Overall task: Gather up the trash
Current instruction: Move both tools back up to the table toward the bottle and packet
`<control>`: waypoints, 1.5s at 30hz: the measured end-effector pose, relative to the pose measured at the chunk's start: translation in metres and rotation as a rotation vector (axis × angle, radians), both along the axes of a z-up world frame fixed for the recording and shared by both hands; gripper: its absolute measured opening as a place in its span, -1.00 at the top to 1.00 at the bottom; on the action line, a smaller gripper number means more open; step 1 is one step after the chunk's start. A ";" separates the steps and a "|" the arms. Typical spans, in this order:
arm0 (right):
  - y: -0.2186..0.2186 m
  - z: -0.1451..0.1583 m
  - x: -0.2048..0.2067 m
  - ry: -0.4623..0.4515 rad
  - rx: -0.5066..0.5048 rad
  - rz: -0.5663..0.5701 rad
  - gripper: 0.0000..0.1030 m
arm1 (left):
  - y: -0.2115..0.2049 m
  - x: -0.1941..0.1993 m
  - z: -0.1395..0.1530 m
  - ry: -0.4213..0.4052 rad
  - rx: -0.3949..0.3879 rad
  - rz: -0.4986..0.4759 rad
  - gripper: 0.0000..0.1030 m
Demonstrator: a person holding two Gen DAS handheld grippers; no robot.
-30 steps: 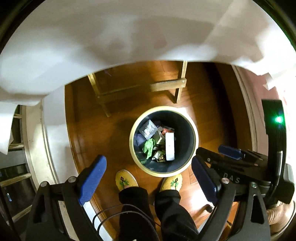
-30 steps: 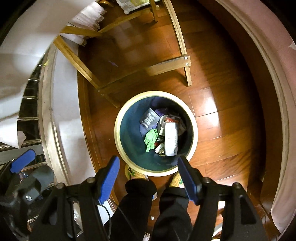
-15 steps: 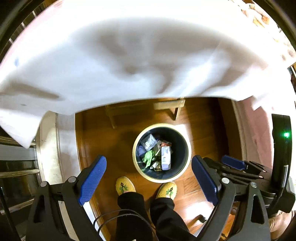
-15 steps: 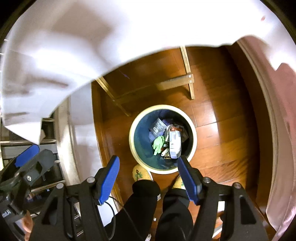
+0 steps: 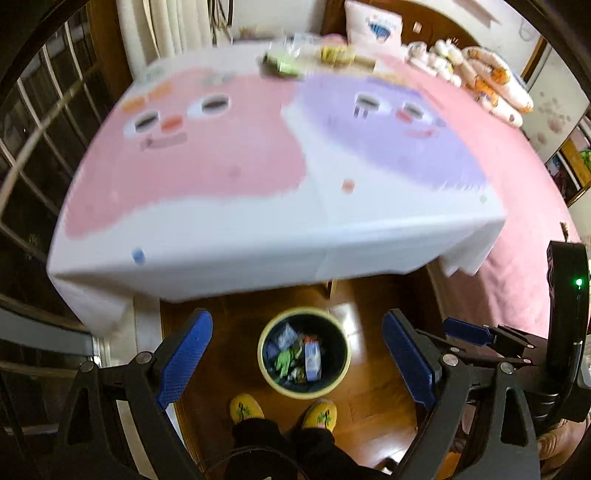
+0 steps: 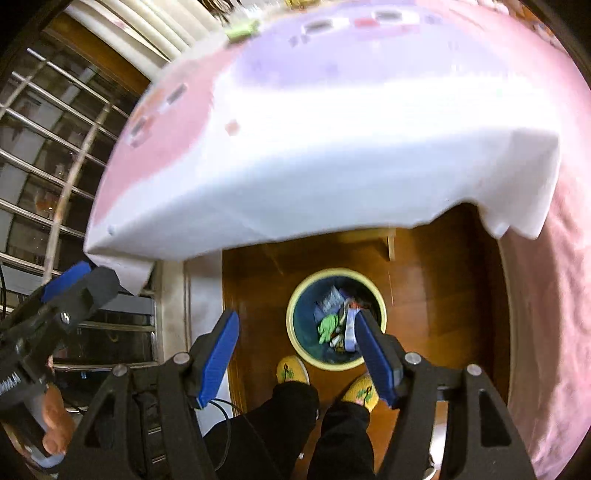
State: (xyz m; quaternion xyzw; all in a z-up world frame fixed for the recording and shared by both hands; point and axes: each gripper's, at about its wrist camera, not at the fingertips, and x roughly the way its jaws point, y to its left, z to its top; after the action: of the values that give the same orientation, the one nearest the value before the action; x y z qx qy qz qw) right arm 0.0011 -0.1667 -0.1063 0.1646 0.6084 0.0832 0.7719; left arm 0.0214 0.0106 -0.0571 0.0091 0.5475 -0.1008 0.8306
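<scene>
— Both cameras have tilted up since a second ago: the bin [image 5: 304, 353] has shrunk toward the bottom of each view and the table [image 5: 236, 206] top now fills the upper half.

— What are the tools holding?

— Nothing. The left gripper [image 5: 295, 365] is spread wide with only floor and bin between its pads; the right gripper [image 6: 297, 354] is spread too, and also empty.

— Where's the trash?

— Some lies in the bin by the slippers [image 5: 246, 406]. What remains, I judge, is the blurred clutter [image 5: 284, 64] at the table's far edge, a greenish piece among it. In the right view it shows as a green smear [image 6: 242, 28].

— Which hand goes?

— It lies straight ahead and well away from both, across the whole cloth. It sits near the centre of the left view and left of centre in the right view, so the left looks slightly better lined up. Its long axis is too blurred to call.
</scene>
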 end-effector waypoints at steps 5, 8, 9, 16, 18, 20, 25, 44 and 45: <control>-0.004 0.046 0.011 -0.079 0.003 0.020 -0.27 | -0.002 0.007 0.053 -0.082 0.002 0.000 -0.80; -0.001 0.073 0.019 -0.124 -0.002 0.044 -0.27 | -0.003 0.012 0.084 -0.126 0.006 0.002 -0.80; 0.000 0.084 0.024 -0.146 -0.004 0.055 -0.27 | -0.003 0.013 0.092 -0.138 0.009 0.002 -0.80; 0.009 0.145 0.060 -0.287 -0.040 0.130 -0.27 | 0.002 0.032 0.152 -0.239 0.033 0.028 -0.80; 0.011 0.159 0.073 -0.321 -0.048 0.144 -0.27 | 0.003 0.043 0.167 -0.269 0.046 0.037 -0.80; 0.017 0.174 0.092 -0.361 -0.063 0.157 -0.27 | 0.005 0.054 0.176 -0.280 0.054 0.037 -0.80; 0.031 0.195 0.144 -0.414 -0.085 0.167 -0.27 | 0.015 0.100 0.191 -0.289 0.072 0.035 -0.79; 0.090 0.114 0.389 -0.245 -0.193 0.116 -0.26 | 0.050 0.360 0.149 -0.258 0.203 -0.169 -0.79; 0.091 0.107 0.396 -0.229 -0.193 0.110 -0.26 | 0.052 0.370 0.142 -0.242 0.194 -0.176 -0.80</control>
State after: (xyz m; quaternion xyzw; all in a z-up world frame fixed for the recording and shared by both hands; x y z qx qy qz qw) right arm 0.3966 -0.0754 0.0005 0.0455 0.5298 0.0845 0.8427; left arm 0.3915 0.0622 0.0853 0.1490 0.4476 -0.1178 0.8738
